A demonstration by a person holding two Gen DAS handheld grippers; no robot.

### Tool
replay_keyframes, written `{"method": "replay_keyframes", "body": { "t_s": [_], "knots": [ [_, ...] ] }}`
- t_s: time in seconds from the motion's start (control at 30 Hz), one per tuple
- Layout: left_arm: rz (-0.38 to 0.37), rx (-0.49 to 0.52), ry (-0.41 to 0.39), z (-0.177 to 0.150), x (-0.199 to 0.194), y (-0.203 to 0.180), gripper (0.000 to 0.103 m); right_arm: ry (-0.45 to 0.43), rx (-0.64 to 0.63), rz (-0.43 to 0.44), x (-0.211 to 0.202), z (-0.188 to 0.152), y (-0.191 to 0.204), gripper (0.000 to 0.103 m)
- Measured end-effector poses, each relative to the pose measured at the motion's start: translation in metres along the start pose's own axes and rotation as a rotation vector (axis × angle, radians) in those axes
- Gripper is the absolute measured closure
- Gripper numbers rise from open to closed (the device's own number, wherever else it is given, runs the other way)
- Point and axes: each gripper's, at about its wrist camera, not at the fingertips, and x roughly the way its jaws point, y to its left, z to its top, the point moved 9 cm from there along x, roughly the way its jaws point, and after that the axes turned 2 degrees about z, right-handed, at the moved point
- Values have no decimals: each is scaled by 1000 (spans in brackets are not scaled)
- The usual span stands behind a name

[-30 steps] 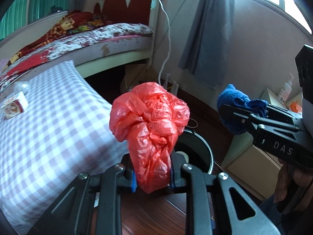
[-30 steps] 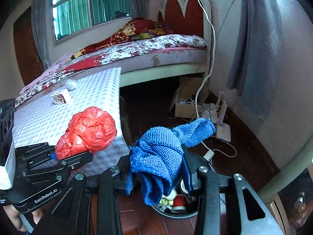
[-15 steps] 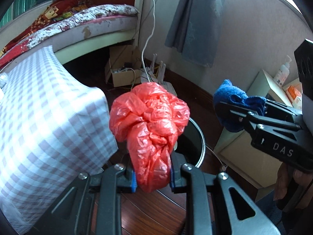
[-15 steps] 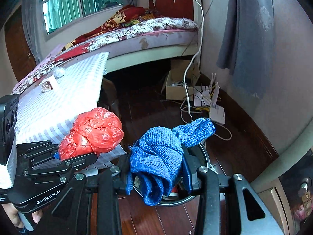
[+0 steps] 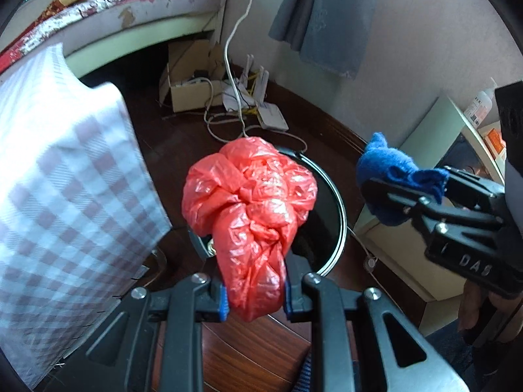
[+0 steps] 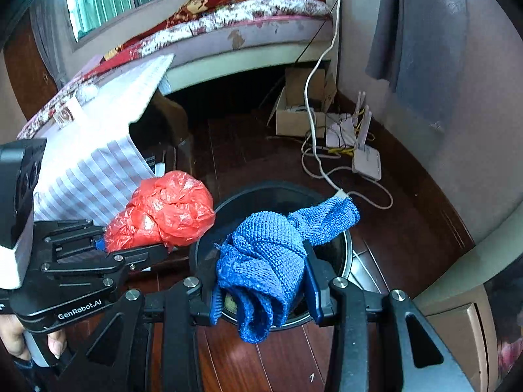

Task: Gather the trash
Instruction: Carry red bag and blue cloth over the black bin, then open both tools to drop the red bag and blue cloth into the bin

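Observation:
A crumpled red plastic bag (image 5: 251,202) is pinched between the pads of my left gripper (image 5: 253,294), which is shut on it; the same bag (image 6: 166,212) shows at the left of the right wrist view. My right gripper (image 6: 261,290) is shut on a knotted blue cloth (image 6: 271,254), also seen as the blue cloth (image 5: 392,176) at the right of the left wrist view. Both bundles hang over a round black trash bin (image 6: 346,245) on the dark wooden floor; its rim (image 5: 340,209) curves behind the red bag. The bin's inside is mostly hidden.
A table under a checked cloth (image 5: 62,189) stands left of the bin. Behind it lie a cardboard box (image 6: 294,117), a white router (image 6: 366,160) and loose cables. A pale cabinet (image 5: 421,150) is at the right, a bed (image 6: 248,16) at the back.
Both grippers have sunk and tipped downward toward the bin, each still holding its bundle. The bin's rim now shows larger and closer under them; the bed has slid to the top of the views.

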Motion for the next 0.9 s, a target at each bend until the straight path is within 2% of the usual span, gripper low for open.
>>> {"method": "replay_keyframes", "body": {
  "t_s": [0.5,0.53,0.6,0.63,0.67,0.73,0.9],
  "knots": [
    [-61,-13,114,-8,49,2,77,151,-108,31,65,-13,-5,59],
    [-65,-9,130,-10,54,1,72,169,-126,24,70,-17,-6,56],
    [-68,-23,153,-14,62,3,45,174,-139,-51,75,-23,-17,20],
    [-61,-41,159,-17,65,7,11,186,-140,-77,76,-28,-23,1],
    [-30,-50,155,-20,66,14,1,198,-134,-94,76,-32,-29,1],
    [38,-66,145,-28,65,30,1,208,-100,-119,73,-37,-40,1],
    [106,-117,126,-41,61,50,1,209,-60,-143,70,-40,-44,1]
  ]
}}
